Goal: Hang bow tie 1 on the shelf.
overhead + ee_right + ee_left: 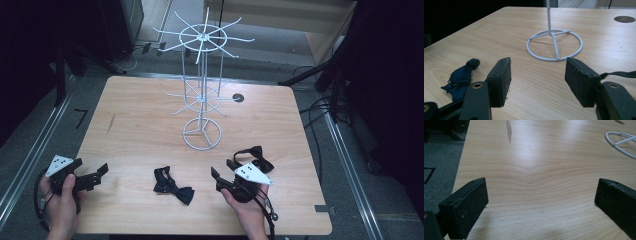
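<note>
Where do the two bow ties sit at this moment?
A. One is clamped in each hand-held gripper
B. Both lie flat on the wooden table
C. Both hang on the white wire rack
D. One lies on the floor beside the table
B: one bow tie lies between the two grippers and the other bow tie beside the right hand-held gripper, both on the table; the rack is bare.

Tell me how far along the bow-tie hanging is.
Nothing looks done yet: the white wire rack has bare hooks. Both bow ties lie on the table, one between the tongs, the other beside the right tongs. Left tongs and right tongs are open, holding nothing. Grasping and hanging both remain.
</note>
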Available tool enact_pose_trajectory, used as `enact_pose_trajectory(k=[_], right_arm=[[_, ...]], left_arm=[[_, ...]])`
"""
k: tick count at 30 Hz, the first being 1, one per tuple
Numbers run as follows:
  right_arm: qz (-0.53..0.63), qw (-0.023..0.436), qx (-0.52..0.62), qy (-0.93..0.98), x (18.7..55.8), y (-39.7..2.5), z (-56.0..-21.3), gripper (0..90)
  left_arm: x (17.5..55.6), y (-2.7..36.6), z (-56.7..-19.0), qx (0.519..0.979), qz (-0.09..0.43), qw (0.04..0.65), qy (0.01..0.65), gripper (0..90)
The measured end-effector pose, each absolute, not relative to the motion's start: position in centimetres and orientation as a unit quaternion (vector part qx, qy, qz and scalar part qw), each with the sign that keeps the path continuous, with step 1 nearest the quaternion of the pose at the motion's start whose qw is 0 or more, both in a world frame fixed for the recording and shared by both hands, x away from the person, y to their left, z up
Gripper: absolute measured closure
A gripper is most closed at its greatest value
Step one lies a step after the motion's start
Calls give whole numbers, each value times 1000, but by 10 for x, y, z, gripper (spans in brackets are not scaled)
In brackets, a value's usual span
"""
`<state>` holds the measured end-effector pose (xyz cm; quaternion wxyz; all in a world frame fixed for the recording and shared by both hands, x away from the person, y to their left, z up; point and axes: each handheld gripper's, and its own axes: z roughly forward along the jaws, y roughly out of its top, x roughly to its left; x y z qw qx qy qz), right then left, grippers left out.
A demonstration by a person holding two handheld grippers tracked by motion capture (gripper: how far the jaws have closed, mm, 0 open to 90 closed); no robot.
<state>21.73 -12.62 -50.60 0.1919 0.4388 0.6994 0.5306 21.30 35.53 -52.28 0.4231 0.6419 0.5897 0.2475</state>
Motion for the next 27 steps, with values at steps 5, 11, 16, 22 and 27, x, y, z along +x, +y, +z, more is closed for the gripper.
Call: enact_pose_trajectory(k=[5,11,16,22,27], right_arm=[[526,188,433,708,217,-116,-507,388],[525,179,425,715,216,-105,-507,388],[523,174,419,721,216,-95,-507,388],[521,163,413,729,216,-84,-508,386],[518,156,406,736,215,-74,-509,384]], left_arm=[[213,356,-523,642,246,422,591,0],[213,356,-523,641,247,423,591,0],[213,356,-523,641,247,423,591,0],[213,356,-523,641,247,422,591,0],[213,356,-523,641,247,422,592,0]])
